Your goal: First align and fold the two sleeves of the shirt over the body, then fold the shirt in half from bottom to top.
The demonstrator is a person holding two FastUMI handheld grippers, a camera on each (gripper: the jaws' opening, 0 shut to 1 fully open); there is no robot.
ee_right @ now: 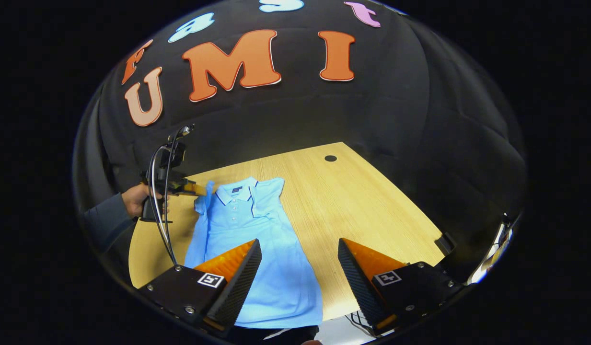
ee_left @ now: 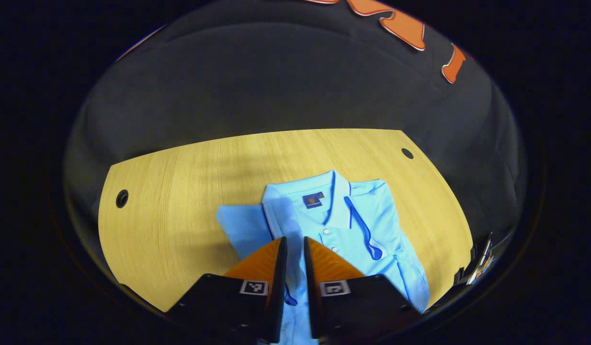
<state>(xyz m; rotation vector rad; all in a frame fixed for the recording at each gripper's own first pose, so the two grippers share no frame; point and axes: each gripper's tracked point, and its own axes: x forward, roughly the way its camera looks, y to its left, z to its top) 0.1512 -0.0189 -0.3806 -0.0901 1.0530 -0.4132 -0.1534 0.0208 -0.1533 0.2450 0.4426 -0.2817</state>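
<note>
The light blue shirt [ee_right: 257,239] lies collar-up across the surface [ee_right: 362,206], long axis running bottom to top of the frame, its left sleeve [ee_left: 295,230] pinched by the nearer left hand-held gripper [ee_left: 294,249], while the right hand-held gripper [ee_right: 299,258] hangs spread over the hem

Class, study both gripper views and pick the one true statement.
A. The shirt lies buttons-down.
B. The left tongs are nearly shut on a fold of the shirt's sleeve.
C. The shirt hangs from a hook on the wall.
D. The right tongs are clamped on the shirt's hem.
B: in the left gripper view the left tongs stand almost closed around blue sleeve fabric of the shirt, while the right tongs gape wide open.
</note>
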